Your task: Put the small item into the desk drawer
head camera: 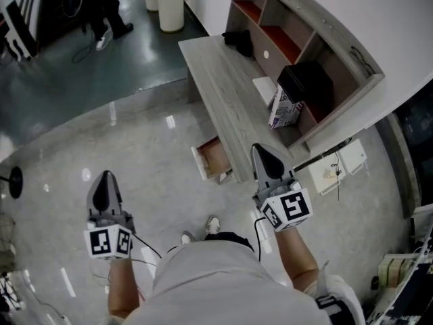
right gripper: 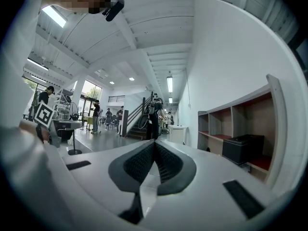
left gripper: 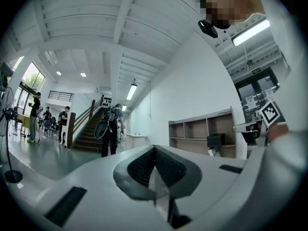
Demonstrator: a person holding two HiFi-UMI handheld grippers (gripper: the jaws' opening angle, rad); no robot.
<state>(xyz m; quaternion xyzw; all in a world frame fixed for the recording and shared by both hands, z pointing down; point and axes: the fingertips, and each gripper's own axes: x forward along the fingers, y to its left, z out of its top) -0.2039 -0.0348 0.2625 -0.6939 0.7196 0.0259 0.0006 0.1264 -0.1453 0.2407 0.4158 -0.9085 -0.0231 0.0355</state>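
Observation:
The grey wooden desk [head camera: 220, 87] runs along the wall, and its small drawer [head camera: 215, 160] hangs open at the near end. On the desk top stand a patterned small box [head camera: 284, 108] and a white flat item [head camera: 265, 87]. My left gripper [head camera: 105, 176] is held level over the floor, left of the desk, its jaws shut with nothing between them [left gripper: 154, 148]. My right gripper [head camera: 260, 149] hovers over the desk's near end, just right of the open drawer, also shut and empty [right gripper: 154, 143]. Both gripper views look out into the hall, not at the drawer.
A shelf unit [head camera: 304, 42] with red-floored compartments sits on the desk; a black box [head camera: 308, 81] stands in it. A dark bundle [head camera: 238, 40] lies at the desk's far end. A white bin [head camera: 170, 5] stands beyond. People stand by the stairs [left gripper: 109, 129].

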